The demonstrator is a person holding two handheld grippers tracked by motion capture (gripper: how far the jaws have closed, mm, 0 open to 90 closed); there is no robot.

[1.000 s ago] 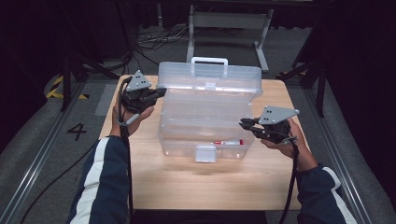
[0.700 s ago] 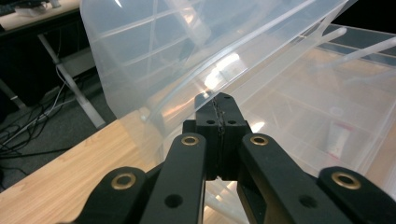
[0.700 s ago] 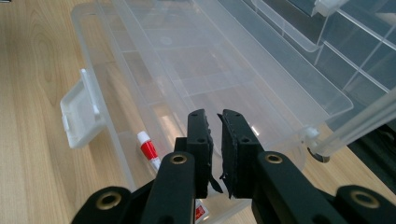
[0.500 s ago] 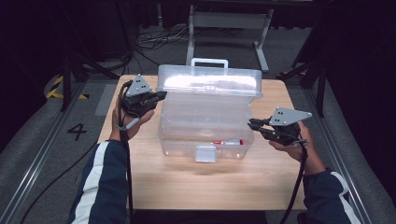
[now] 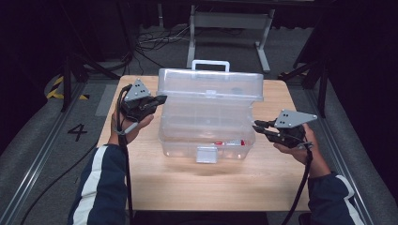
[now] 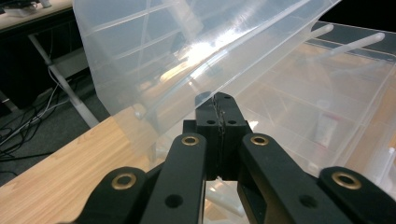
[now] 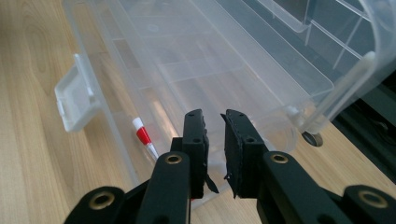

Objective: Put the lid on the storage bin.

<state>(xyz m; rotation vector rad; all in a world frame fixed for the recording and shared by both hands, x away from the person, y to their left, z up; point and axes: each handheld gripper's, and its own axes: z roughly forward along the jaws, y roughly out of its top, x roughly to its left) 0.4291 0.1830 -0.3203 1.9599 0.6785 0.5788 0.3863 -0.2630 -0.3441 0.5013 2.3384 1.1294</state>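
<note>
A clear plastic toolbox [image 5: 206, 126] stands mid-table with its lid [image 5: 211, 84] raised partway. My left gripper [image 5: 162, 99] is shut, its tip [image 6: 219, 100] against the lower edge of the lid [image 6: 187, 56] at the box's left end. I cannot tell whether the lid's edge is pinched. My right gripper [image 5: 257, 125] hovers just off the box's right end. Its jaws [image 7: 214, 116] have just been opening and stand a little apart with nothing between them. A small red and white tube [image 7: 144, 137] lies inside the box near the front wall [image 5: 228, 142].
The box's white front latch [image 5: 206, 153] hangs down over the wooden table [image 5: 187, 187]. A white carry handle [image 5: 210, 64] sticks up behind the lid. Cables and a metal stand [image 5: 230, 21] are on the floor beyond the table's far edge.
The right gripper has drawn back to the right, away from the box's end, and its jaws have parted slightly. The left gripper and the lid have stayed put.
</note>
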